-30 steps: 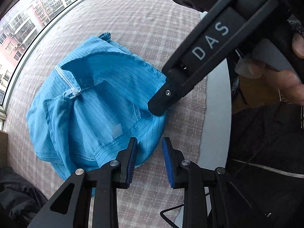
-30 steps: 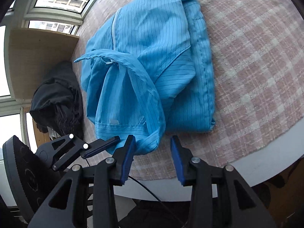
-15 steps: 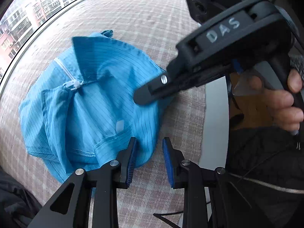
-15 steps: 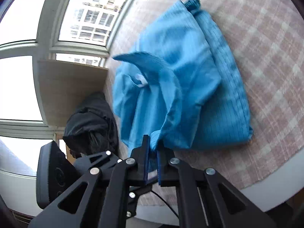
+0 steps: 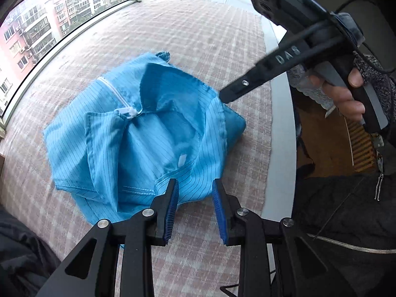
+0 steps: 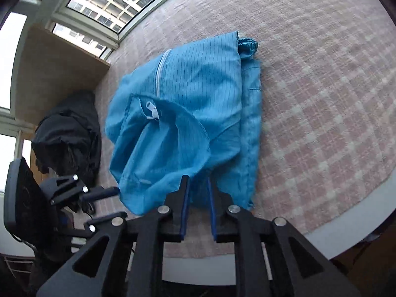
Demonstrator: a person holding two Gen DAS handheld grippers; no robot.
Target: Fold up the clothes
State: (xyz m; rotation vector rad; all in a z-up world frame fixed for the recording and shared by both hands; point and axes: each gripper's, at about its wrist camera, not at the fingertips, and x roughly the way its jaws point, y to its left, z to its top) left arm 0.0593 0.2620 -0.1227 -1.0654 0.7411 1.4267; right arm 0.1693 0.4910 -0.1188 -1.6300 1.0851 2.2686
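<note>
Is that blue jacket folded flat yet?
Not yet: the jacket lies partly folded, but its collar stands up, lifted by the right gripper.

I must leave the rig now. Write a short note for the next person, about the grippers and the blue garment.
Left gripper: open, at the near hem of the blue garment, gripping nothing.
Right gripper: jaws part open with a fold of the garment between them; whether it grips, I cannot tell.
Garment: bunched on the checked cloth, zipper up.
Done: partly folded.
Left: flatten and finish folding.
</note>
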